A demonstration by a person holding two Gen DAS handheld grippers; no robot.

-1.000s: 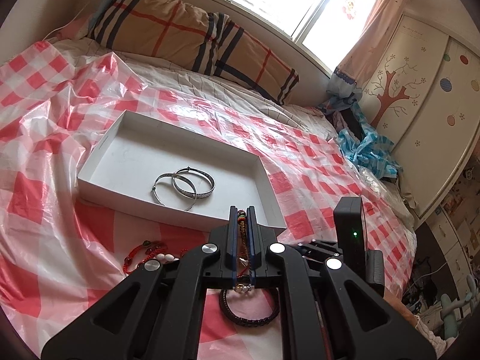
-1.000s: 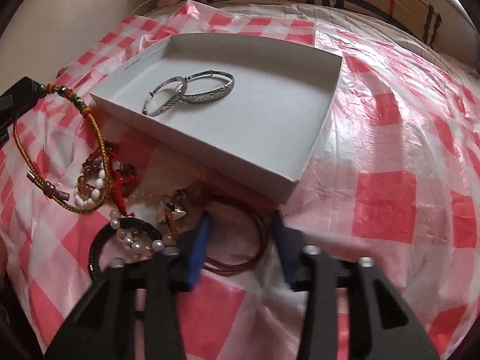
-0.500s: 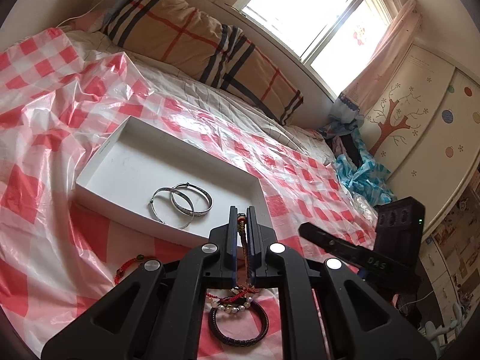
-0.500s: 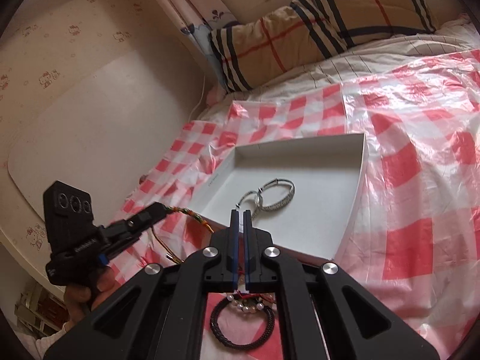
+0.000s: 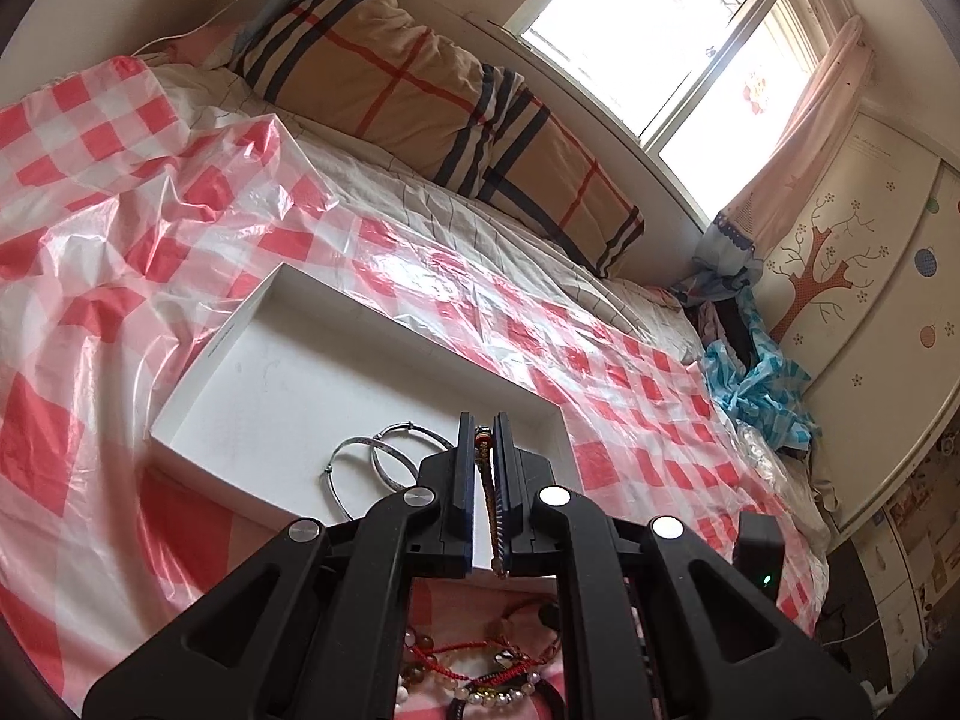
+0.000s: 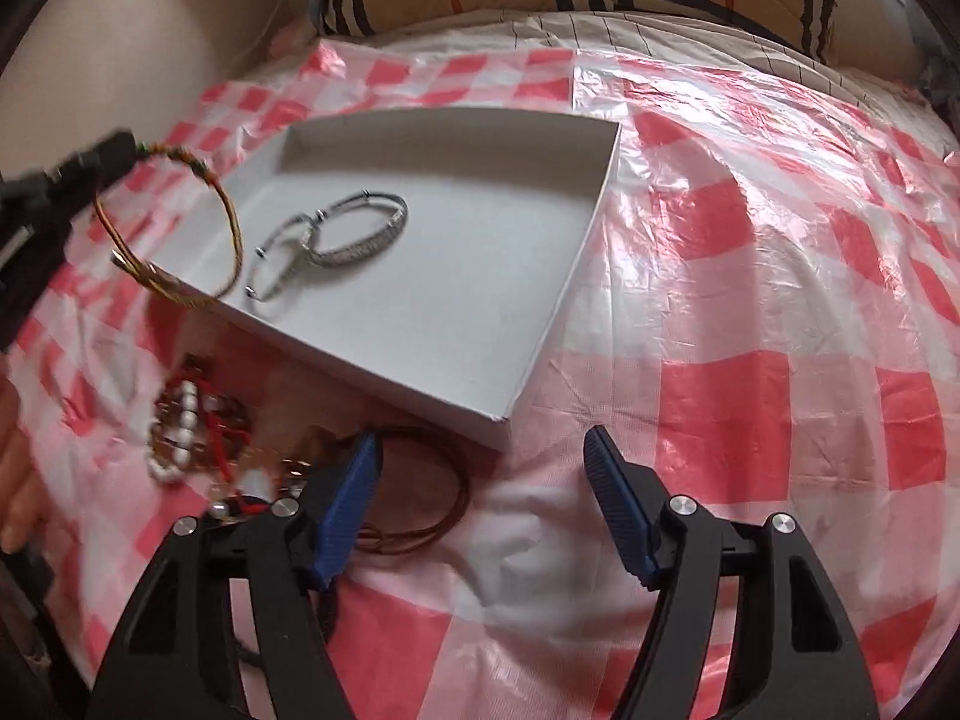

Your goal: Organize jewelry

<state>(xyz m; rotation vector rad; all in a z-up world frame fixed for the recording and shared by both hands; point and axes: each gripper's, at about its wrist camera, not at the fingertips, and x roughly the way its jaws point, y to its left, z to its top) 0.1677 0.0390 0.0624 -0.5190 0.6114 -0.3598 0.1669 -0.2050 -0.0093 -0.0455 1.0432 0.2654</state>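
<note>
Nearest the white box (image 6: 528, 276), just off its front edge, a tangle of bead bracelets (image 6: 192, 426) and a brown cord loop (image 6: 432, 498) lie on the red-checked sheet (image 6: 750, 396), with the right gripper (image 6: 480, 480) spread wide above the cord. The left gripper (image 5: 485, 456) is pinched on a braided yellow bracelet (image 6: 180, 228) that hangs over the box's near left corner. Inside the box two silver bangles (image 6: 336, 240) lie touching, and beyond its far wall sits a plaid pillow (image 5: 432, 102)

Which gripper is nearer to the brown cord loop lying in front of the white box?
Right. The right gripper is open just above the brown cord loop; the left gripper is raised beside the white box, holding a yellow braided bracelet.
</note>
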